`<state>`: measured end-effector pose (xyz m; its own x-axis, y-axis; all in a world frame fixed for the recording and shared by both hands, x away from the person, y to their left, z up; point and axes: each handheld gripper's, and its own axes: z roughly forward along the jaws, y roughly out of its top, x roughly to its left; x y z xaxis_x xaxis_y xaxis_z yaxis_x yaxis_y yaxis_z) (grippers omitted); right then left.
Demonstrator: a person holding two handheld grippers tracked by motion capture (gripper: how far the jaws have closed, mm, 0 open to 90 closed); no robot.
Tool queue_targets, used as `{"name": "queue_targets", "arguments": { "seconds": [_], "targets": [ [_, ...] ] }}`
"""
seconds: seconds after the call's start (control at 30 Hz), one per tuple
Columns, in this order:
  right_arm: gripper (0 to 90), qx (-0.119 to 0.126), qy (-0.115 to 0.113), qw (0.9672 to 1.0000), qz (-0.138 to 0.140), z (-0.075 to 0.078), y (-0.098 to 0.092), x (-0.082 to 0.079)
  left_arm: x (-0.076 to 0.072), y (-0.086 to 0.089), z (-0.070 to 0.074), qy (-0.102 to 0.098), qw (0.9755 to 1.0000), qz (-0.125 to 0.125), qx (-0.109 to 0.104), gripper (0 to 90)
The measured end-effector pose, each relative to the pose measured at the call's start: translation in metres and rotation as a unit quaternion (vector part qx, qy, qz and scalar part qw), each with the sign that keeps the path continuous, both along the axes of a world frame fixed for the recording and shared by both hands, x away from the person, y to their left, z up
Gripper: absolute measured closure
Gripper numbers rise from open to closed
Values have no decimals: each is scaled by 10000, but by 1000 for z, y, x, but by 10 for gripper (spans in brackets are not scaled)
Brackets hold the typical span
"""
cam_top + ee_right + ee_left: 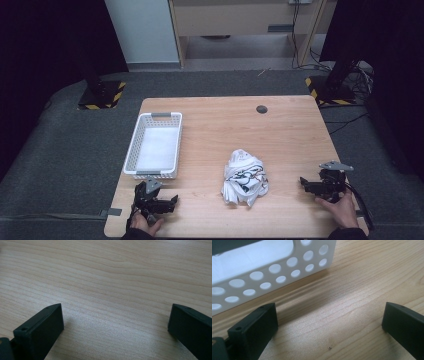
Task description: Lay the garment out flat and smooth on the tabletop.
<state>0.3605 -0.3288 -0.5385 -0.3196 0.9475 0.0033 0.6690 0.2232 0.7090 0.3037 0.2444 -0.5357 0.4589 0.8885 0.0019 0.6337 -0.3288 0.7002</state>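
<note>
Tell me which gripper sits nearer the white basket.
Left. The left gripper lies just below the basket; the right gripper is across the table, beyond the crumpled cloth.

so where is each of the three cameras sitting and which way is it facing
High view: fixed above the person's side, looking forward and down on the wooden table, white basket and crumpled cloth; both hands show, holding the left gripper and right gripper.
Left gripper view: rides the left gripper, low over the table, facing the basket's holed wall; jaws wide apart.
Right gripper view: rides the right gripper, facing bare wood; jaws wide apart.
Shared: high and left gripper views both show the basket.
</note>
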Motion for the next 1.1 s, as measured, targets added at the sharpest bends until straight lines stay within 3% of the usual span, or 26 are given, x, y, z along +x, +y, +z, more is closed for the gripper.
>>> {"name": "queue_targets", "arguments": {
  "seconds": [0.23, 0.3, 0.4, 0.5, 0.57, 0.63, 0.8, 0.97, 1.1],
  "targets": [
    [3, 4, 0, 10000, 20, 0, 0, 0, 1, 1, 0, 5, 10000, -17, -36, 0],
    [5, 13, -1, 10000, 30, 0, 0, 0, 2, 1, 0, 6, 10000, 75, -25, 0],
    [14, 11, 0, 10000, 18, 0, 0, -1, 2, 4, 0, 20, 9998, 78, -182, 0],
    [34, 15, 85, 9999, -73, 4, -1, -2, 2, 8, 5, 156, 9991, 223, -333, 29],
    [43, 143, 108, 9998, -129, 8, -2, -3, 2, 7, 7, 262, 9986, 294, -338, 43],
    [33, 443, 237, 9986, -164, 13, -4, -3, 2, 7, 10, 369, 9978, 366, -414, 50],
    [51, 590, 28, 9982, -74, 23, -4, -8, 0, 4, 19, 435, 9958, 512, -627, 59],
    [59, 791, -95, 9968, -10, 33, -3, -11, -7, 0, 32, 309, 9951, 391, -851, 96],
    [67, 851, -89, 9963, 50, 42, 2, -15, -9, -8, 39, 201, 9971, 200, -702, 103]
  ]
}}
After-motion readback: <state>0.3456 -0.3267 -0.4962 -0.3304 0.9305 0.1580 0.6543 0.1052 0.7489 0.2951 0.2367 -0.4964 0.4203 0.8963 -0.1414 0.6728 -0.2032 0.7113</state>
